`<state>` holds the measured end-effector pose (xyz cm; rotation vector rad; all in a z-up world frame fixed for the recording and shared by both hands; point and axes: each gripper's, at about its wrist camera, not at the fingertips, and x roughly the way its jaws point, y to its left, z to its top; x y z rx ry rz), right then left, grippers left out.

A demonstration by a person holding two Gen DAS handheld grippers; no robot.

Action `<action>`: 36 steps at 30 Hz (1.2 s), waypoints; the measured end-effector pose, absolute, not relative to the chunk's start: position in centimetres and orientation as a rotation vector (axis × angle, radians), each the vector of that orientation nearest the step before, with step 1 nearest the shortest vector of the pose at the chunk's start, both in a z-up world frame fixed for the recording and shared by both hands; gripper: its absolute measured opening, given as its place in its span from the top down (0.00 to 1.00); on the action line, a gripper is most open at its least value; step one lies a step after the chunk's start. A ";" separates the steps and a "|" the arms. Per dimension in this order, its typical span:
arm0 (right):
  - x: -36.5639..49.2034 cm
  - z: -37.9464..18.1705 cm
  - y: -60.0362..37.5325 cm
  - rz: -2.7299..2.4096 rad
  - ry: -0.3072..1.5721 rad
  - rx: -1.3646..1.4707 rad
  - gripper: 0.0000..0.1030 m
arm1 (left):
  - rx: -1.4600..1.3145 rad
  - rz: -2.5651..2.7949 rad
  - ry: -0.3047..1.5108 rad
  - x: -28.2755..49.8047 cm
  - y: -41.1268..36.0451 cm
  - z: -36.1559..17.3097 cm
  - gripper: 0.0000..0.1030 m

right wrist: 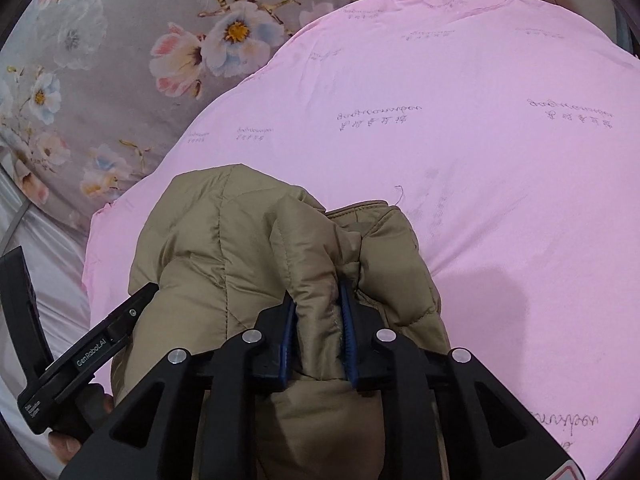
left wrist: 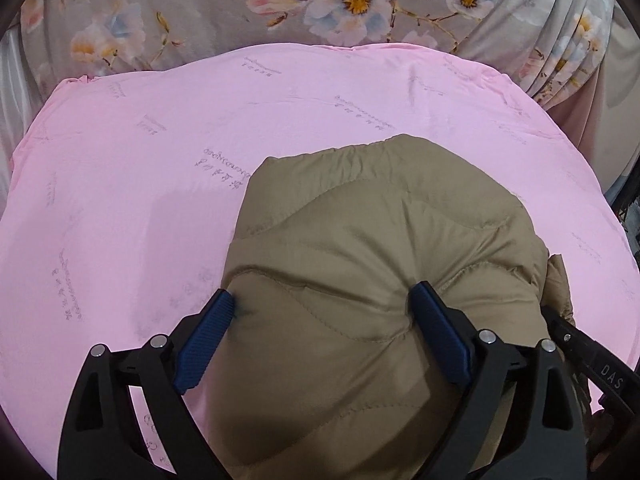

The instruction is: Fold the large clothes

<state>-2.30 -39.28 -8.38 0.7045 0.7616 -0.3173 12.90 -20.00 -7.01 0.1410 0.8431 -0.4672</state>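
A tan quilted puffer jacket (left wrist: 360, 264) lies bundled on a pink sheet (left wrist: 120, 200). My left gripper (left wrist: 324, 298) is open, its blue pads wide apart and pressed down on the jacket's puffy top. In the right wrist view the jacket (right wrist: 240, 248) is bunched up, and my right gripper (right wrist: 318, 304) is shut on a thick fold of it, the fabric squeezed between the blue pads. The right gripper's body shows at the right edge of the left view (left wrist: 592, 360); the left gripper's body shows at the lower left of the right view (right wrist: 92, 352).
The pink sheet (right wrist: 480, 160) covers a bed surface with printed script. A grey floral quilt (left wrist: 320, 0) lies along the far side, also in the right wrist view (right wrist: 120, 60). A pale sheet (right wrist: 48, 280) shows at the left.
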 end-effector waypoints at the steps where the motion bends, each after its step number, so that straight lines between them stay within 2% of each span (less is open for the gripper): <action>1: -2.5 -8.6 -39.3 -0.319 0.759 0.705 0.83 | 0.141 -0.464 0.839 12.9 -20.0 -7.2 0.12; 10: -1.9 -8.9 -38.4 -0.331 0.741 0.644 0.83 | 0.116 -0.445 0.823 13.6 -20.0 -8.0 0.07; 12: -3.3 -7.7 -38.4 -0.335 0.738 0.655 0.76 | 0.059 -0.488 0.856 14.0 -18.7 -7.7 0.07; 13: -4.5 -6.9 -38.3 -0.333 0.727 0.659 0.63 | 0.030 -0.510 0.878 14.1 -17.7 -7.4 0.07; 14: -5.8 -6.2 -38.2 -0.327 0.718 0.659 0.43 | -0.009 -0.534 0.899 14.0 -16.2 -7.1 0.08; 16: -8.6 -5.8 -38.2 -0.296 0.740 0.659 0.27 | -0.070 -0.583 0.943 13.5 -13.0 -6.9 0.05; 19: -11.8 -8.3 -38.9 -0.157 0.838 0.824 0.23 | -0.130 -0.648 1.027 12.5 -9.6 -7.9 0.05; 22: -13.4 -11.6 -38.6 0.014 0.885 1.046 0.22 | -0.245 -0.752 1.162 11.3 -7.4 -10.1 0.05; 25: -13.4 -11.7 -37.3 0.045 0.868 1.009 0.22 | -0.329 -0.845 1.240 9.8 -6.8 -11.8 0.05; 28: -11.7 -11.9 -36.3 0.082 0.863 1.002 0.19 | -0.331 -0.881 1.225 8.8 -8.0 -12.2 0.05; 33: -9.0 -11.9 -36.2 0.133 0.783 1.017 0.20 | -0.296 -0.903 1.178 8.8 -10.4 -12.1 0.04; 34: -8.5 -11.9 -36.2 0.142 0.769 1.018 0.23 | -0.291 -0.898 1.172 8.9 -10.6 -12.0 0.04; 36: -7.5 -12.2 -36.2 0.185 0.730 1.057 0.47 | -0.268 -0.894 1.129 8.7 -10.9 -11.3 0.06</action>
